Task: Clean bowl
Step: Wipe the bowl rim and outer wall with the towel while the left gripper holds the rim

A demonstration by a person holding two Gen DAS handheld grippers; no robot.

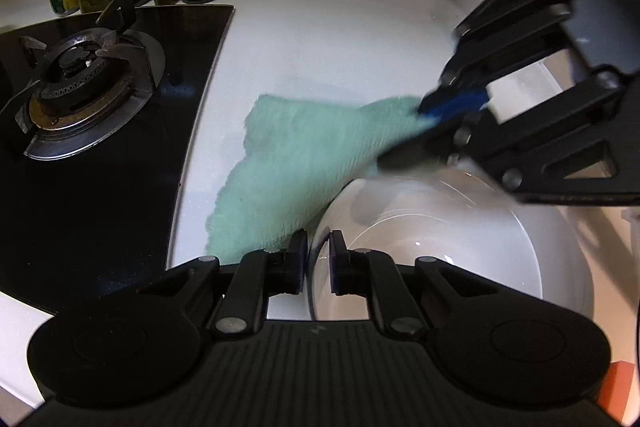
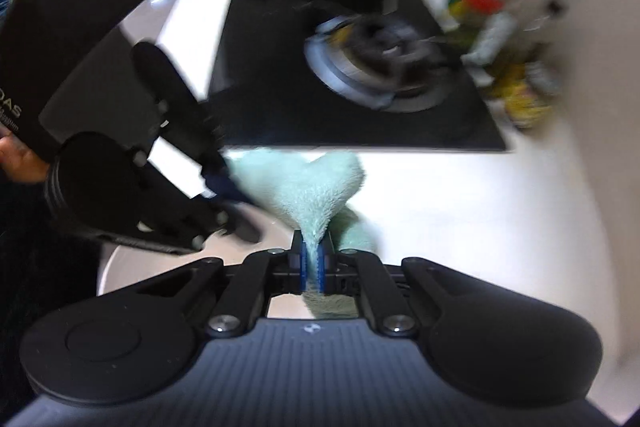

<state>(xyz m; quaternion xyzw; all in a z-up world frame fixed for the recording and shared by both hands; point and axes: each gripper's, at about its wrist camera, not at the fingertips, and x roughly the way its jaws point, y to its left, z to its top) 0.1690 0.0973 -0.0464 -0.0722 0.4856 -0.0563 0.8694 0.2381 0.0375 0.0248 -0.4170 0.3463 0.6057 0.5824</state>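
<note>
- Left tool [image 1: 319, 251] clamped on the white bowl [image 1: 440, 243] rim.
- Right tool [image 2: 313, 267] clamped on green cloth [image 1: 296, 163], which trails onto table [image 1: 320, 39] beside the bowl.

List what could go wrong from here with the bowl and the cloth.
1. The left gripper pinches only the thin rim of the white ceramic bowl; a hard wipe could tip the bowl or slip it free.
2. The right gripper clamps a small fold of the fluffy mint-green cloth; most of it trails on the white countertop, so it may pull out.
3. The trailing cloth lies close to the black glass gas hob and could drag onto it.
</note>
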